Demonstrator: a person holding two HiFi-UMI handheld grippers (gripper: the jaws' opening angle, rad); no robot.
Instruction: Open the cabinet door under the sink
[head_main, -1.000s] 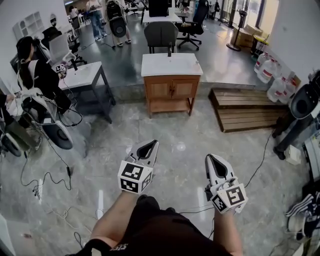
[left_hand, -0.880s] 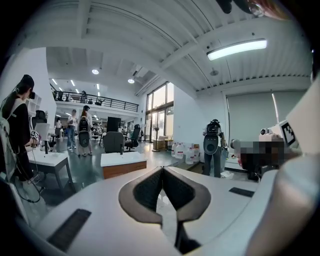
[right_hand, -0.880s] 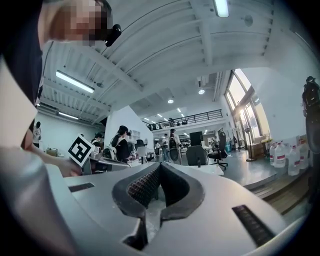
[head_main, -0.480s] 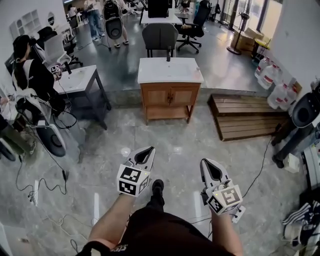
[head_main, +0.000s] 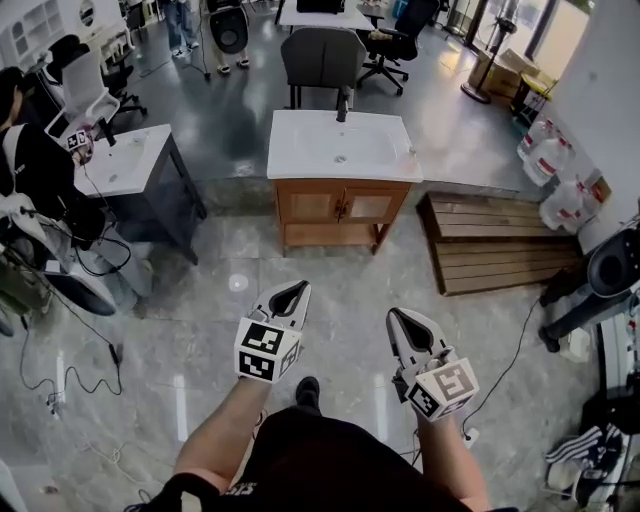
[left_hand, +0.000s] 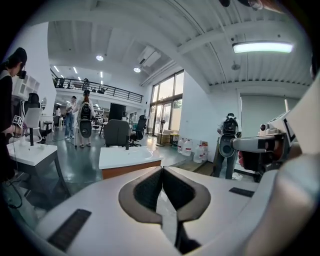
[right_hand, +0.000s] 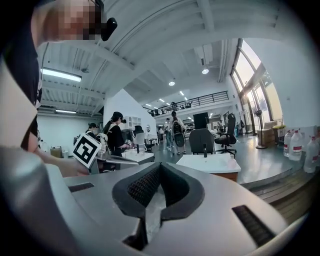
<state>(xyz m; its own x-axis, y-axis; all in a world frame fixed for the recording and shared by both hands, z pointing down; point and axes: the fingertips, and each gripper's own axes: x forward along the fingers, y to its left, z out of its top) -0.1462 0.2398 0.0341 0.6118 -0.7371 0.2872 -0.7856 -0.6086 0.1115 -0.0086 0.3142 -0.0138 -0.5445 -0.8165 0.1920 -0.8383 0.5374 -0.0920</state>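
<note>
A wooden vanity cabinet (head_main: 342, 213) with a white sink top (head_main: 340, 146) stands across the grey tiled floor, its two small doors (head_main: 345, 207) shut. In the left gripper view the same sink top (left_hand: 129, 156) shows past the jaws, and in the right gripper view the sink top (right_hand: 209, 162) lies ahead too. My left gripper (head_main: 294, 289) and right gripper (head_main: 396, 317) are held out in front of me, well short of the cabinet, both shut and holding nothing.
A dark table with a white top (head_main: 130, 172) stands left of the cabinet, with cables and gear around it. A low wooden pallet step (head_main: 493, 243) lies to the right, water jugs (head_main: 562, 190) behind it. A grey chair (head_main: 321, 60) stands behind the sink.
The cabinet has come nearer and lower in the head view as I walked toward it. Both grippers stayed shut and kept their place in front of me.
</note>
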